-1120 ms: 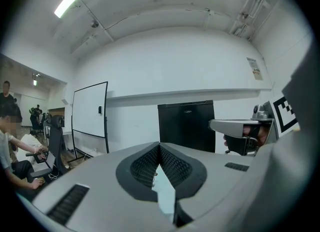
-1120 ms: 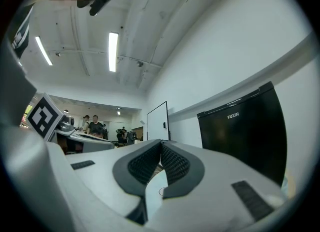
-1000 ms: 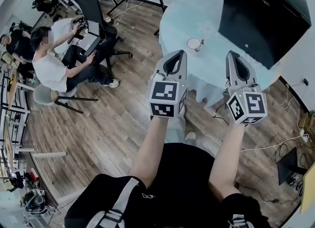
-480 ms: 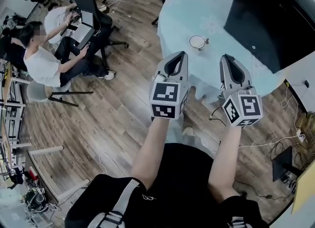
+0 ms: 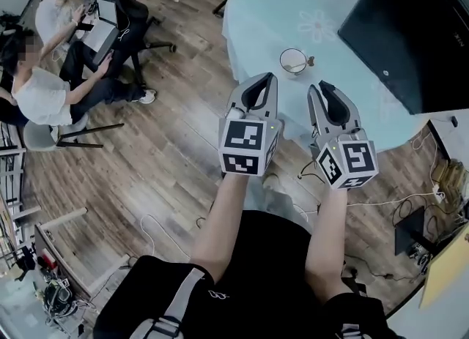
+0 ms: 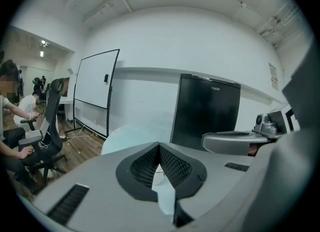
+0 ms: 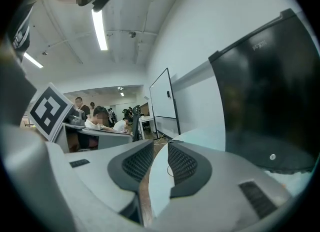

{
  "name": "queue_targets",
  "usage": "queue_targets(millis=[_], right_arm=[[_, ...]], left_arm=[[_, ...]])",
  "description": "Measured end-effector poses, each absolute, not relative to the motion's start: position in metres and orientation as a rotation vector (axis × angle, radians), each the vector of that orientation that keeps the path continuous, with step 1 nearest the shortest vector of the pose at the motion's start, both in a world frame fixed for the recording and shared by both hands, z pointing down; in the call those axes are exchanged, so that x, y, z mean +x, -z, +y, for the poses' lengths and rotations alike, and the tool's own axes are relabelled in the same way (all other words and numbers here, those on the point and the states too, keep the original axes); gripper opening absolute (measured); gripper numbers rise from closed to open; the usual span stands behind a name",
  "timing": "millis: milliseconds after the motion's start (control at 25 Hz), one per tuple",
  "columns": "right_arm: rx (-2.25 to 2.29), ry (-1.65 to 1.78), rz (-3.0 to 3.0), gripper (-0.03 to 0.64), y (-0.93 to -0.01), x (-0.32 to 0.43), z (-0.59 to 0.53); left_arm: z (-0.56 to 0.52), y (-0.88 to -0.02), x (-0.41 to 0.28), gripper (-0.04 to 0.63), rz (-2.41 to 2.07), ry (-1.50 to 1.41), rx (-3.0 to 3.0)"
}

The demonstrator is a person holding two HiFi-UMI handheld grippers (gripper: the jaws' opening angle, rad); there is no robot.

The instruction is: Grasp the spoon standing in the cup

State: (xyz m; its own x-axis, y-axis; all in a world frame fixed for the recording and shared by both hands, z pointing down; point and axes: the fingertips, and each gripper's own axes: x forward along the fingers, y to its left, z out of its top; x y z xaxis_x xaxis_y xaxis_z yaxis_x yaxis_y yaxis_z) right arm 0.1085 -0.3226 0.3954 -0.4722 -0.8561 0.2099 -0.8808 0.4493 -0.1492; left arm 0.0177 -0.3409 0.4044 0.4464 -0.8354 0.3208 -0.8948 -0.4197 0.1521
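Spoon [image 5: 308, 60]: stands in cup [image 5: 292, 61] on round table [image 5: 271, 15] w/ pale cloth; untouched. Right gripper [image 5: 320, 86]: jaws just been opening, now apart, nothing btwn them, short of cup. Left gripper [image 5: 268, 76]: clenched, empty. I judge approach only; reach + grasp left. Nearby: black panel [image 5: 410, 30] behind cup; seated person [image 5: 37, 92] well apart. Nothing blocks the path.

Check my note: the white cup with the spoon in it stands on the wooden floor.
Not the floor: the white cup with the spoon in it stands on the round table, as the head view shows.
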Motion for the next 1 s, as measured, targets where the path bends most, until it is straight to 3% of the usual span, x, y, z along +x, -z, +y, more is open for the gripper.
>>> queue_targets(millis=[1000], right_arm=[[1.707, -0.675, -2.304, 0.103, -0.502, 0.134, -0.406]], left_arm=[[-0.416, -0.498, 0.013, 0.011, -1.329, -0.389, 2.264]])
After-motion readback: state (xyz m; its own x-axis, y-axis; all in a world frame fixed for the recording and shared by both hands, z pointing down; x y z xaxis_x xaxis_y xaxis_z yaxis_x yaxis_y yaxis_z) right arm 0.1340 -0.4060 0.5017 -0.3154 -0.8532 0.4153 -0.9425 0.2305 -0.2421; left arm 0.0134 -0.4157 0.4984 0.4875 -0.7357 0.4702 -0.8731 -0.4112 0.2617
